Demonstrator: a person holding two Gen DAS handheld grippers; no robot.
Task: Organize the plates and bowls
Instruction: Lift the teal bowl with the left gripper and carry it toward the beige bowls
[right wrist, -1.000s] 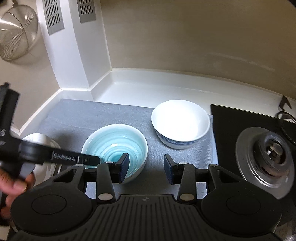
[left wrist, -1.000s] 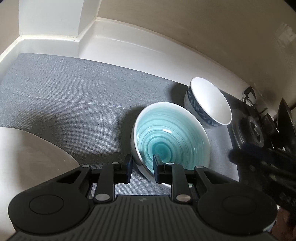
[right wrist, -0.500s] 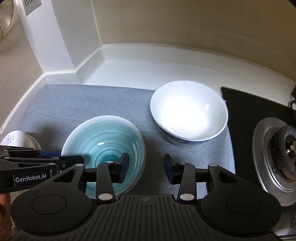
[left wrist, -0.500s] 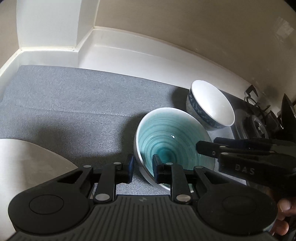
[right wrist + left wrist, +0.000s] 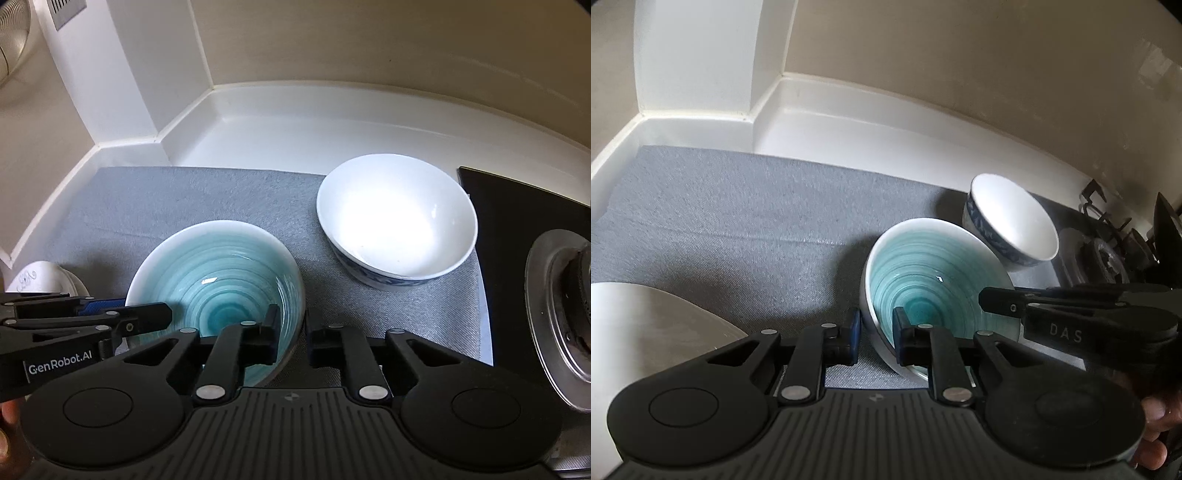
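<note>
Now — left claw (image 5: 875, 334) closing on teal bowl (image 5: 934, 291) rim | right claw (image 5: 291, 338) clamped on opposite rim — both angled down

So the surface here is a white countertop (image 5: 295, 129) tucked into a corner, with a raised white lip running along the back wall. Most of it is covered by a grey fabric mat (image 5: 166, 199). Sitting on the mat: a teal-glazed bowl (image 5: 221, 273) with a spiral pattern inside, and just beside it a white bowl (image 5: 397, 218) with a blue pattern on the outside. Off the mat's right edge there's a black stovetop (image 5: 517, 221) with a burner. Something white sits at the left edge (image 5: 635, 332), maybe a plate, hard to tell.
</note>
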